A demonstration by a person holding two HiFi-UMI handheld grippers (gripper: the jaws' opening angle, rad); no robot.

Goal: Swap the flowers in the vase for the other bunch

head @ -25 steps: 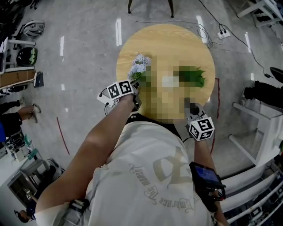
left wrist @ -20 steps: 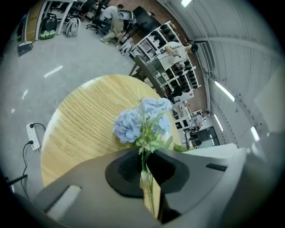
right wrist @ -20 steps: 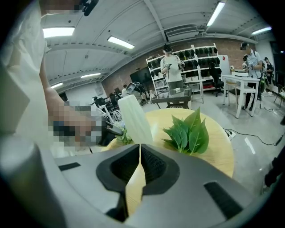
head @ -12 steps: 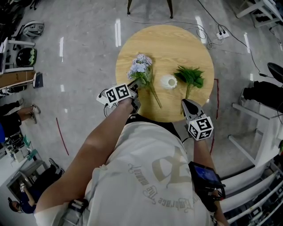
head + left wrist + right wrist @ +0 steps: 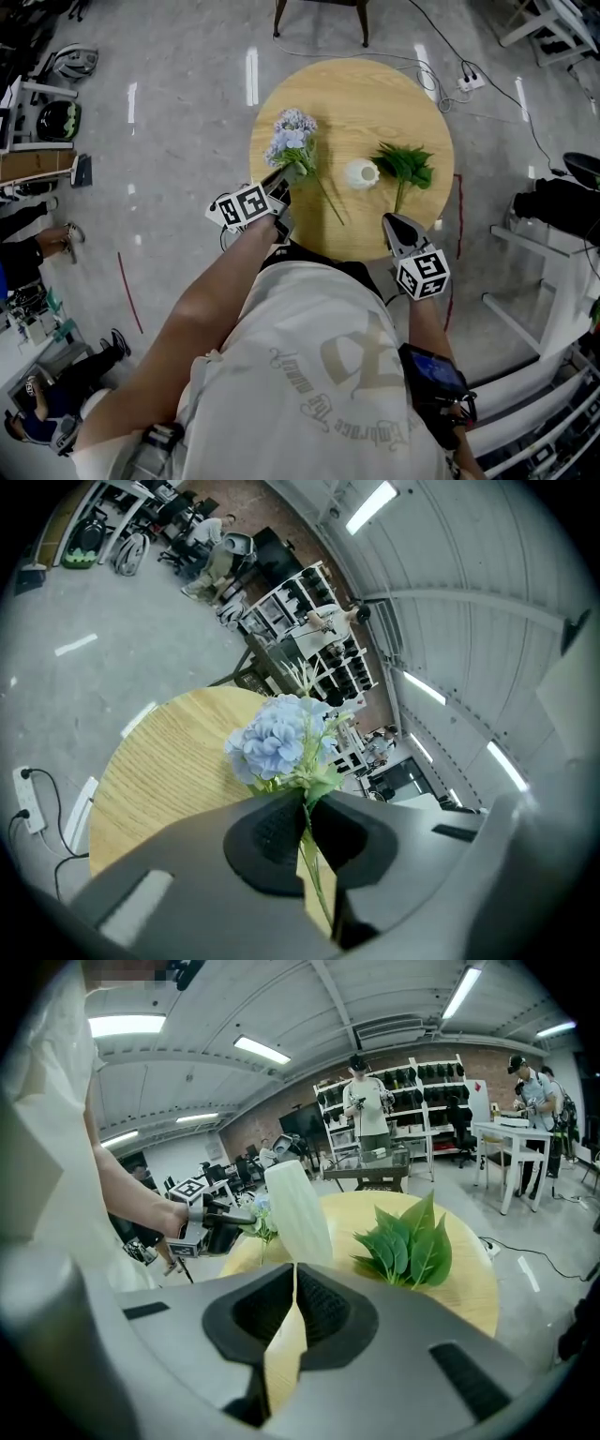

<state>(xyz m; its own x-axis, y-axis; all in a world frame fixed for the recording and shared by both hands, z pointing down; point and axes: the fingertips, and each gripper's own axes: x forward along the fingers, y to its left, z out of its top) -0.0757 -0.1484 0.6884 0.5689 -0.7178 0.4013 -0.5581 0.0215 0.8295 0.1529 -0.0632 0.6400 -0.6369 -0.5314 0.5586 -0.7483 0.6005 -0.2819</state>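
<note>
The blue hydrangea bunch (image 5: 292, 132) hangs tilted over the left side of the round wooden table (image 5: 356, 103), its stem running down to the right. My left gripper (image 5: 284, 174) is shut on that stem just under the bloom; in the left gripper view the bloom (image 5: 277, 742) rises above the pinched jaws of the left gripper (image 5: 305, 805). A small white vase (image 5: 361, 173) stands mid-table with nothing in it. The green leaf bunch (image 5: 408, 163) lies to its right. My right gripper (image 5: 390, 220) hovers at the near table edge, shut and holding nothing, facing the vase (image 5: 298, 1211) and the leaves (image 5: 410, 1244).
Chair legs (image 5: 319, 17) stand beyond the table. A power strip (image 5: 469, 80) and cables lie on the floor at the far right. White shelving (image 5: 548, 281) stands to the right, and bags and people to the left.
The left gripper has shut on the hydrangea stem and lifted, so the bloom is off the table and further from me. The right gripper has stayed put.
</note>
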